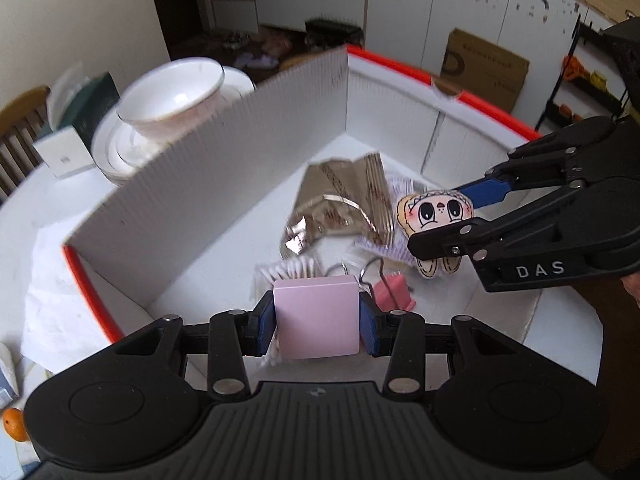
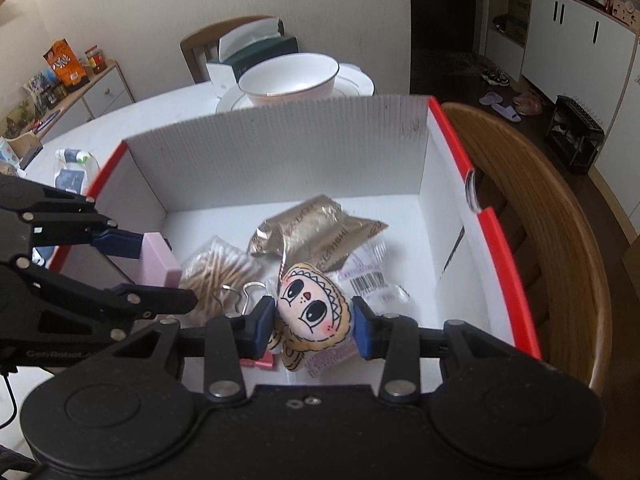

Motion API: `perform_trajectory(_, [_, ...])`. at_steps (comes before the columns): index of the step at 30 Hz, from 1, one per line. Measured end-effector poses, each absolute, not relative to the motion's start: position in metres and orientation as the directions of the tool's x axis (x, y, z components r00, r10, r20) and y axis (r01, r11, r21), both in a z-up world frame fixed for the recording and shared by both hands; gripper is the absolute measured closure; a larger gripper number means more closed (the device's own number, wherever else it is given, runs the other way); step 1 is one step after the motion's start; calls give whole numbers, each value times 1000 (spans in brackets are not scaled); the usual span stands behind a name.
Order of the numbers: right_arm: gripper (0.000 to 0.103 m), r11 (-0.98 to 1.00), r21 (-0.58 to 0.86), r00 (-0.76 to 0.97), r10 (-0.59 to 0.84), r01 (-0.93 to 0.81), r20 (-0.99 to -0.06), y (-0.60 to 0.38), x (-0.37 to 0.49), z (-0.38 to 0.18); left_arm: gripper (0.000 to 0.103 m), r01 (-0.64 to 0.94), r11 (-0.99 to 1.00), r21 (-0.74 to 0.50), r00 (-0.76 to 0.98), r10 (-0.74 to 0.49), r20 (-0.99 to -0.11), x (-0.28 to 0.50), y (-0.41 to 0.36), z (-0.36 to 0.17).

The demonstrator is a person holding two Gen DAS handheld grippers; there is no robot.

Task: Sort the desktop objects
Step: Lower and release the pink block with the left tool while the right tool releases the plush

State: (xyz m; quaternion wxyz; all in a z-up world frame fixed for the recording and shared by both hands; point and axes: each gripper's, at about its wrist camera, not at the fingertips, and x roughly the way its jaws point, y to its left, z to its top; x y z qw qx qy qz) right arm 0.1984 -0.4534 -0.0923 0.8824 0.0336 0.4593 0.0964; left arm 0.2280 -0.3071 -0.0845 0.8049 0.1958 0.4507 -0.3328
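The left claw pinches a pink block and the right claw pinches a little doll, both hanging over the white box, likely so they drop in with the other things

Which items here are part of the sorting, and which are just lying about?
Sorting: pink block in left gripper; face plush in right gripper; box; gold packet; cotton swabs; pink clip.
Lying about: bowl; plates; orange.
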Motion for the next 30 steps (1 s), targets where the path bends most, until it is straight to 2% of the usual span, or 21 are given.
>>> perform_trajectory(15, [63,979,140,539,200,-151,-818,-451,198,-98,61,708,707,-3,309,-313,-898,232,-310,-99])
perform_trajectory(19, [62,980,132,541,194,-152,-818,-451,195,-96,56,708,706,-2,318,-322,-892,228,-309,-95])
perform_trajectory(25, [61,980,131,551,192,-149,-812,-452,190,-91,54,699,716,-5,340,-339,-877,223,-304,-86])
perform_trajectory(28, [56,979,134,559,198,-153,-805,-451,185,-85,53,691,722,-4,359,-349,-865,219,-301,-80])
perform_trajectory(29, [50,979,135,565,200,-155,-801,-451,183,-83,52,688,726,-7,365,-355,-861,218,-300,-78])
perform_trajectory(30, [48,978,137,570,204,-159,-796,-450,181,-81,51,685,729,-12,371,-362,-855,216,-298,-75])
